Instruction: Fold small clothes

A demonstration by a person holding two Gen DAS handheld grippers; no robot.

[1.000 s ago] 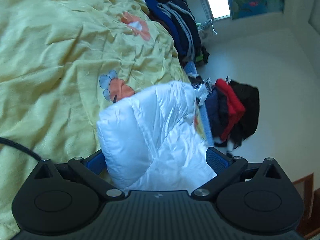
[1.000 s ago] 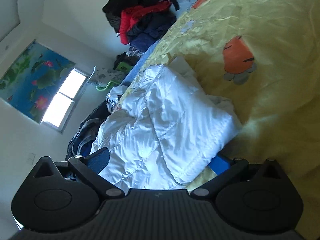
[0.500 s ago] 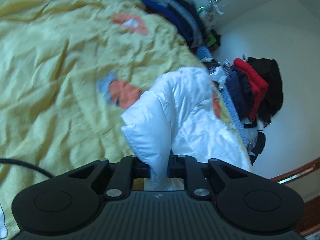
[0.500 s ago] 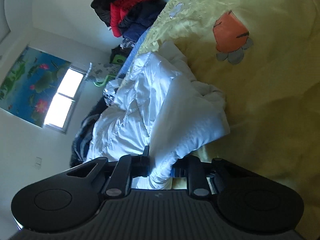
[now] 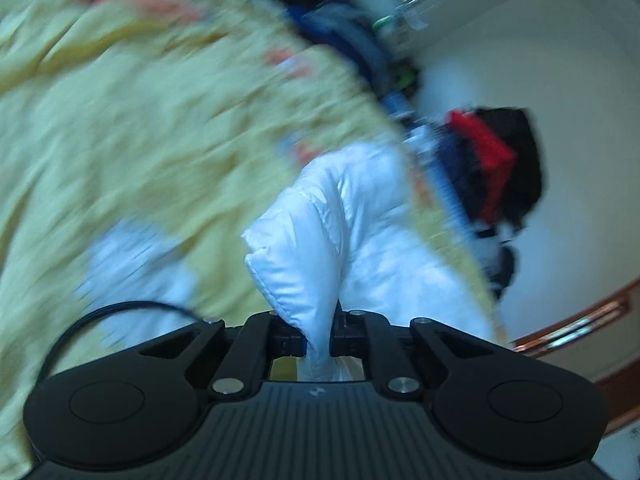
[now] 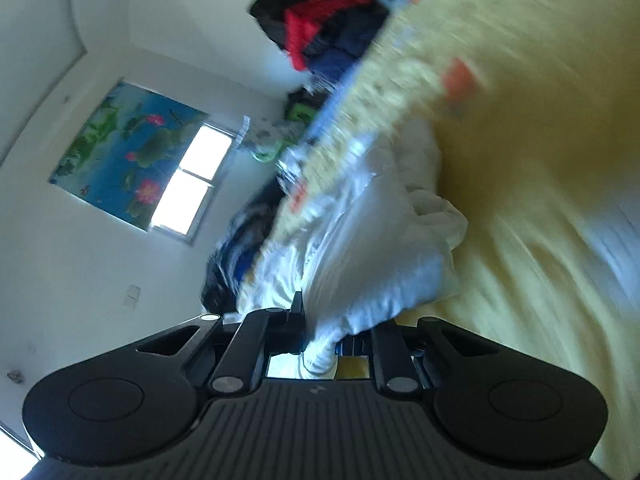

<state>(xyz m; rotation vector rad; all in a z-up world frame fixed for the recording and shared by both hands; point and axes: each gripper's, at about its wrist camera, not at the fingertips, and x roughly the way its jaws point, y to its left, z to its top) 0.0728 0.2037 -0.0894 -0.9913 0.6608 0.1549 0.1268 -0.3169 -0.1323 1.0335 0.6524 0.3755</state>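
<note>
At 6 o'clock, left wrist view: left hand-held gripper [image 5: 318,336] clenched on white puffy jacket [image 5: 320,240] above yellow bedspread [image 5: 140,140]. Right wrist view: right hand-held gripper [image 6: 322,338] pinches jacket [image 6: 372,264] at 6 o'clock; clothes pile [image 6: 320,32] at 12.

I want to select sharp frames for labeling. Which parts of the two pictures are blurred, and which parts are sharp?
Left wrist view: the yellow bedspread is smeared by motion, while the left gripper and the white padded garment it pinches stay fairly sharp. Right wrist view: bedspread and garment are blurred, the right gripper is sharp, and the window is overexposed.
</note>
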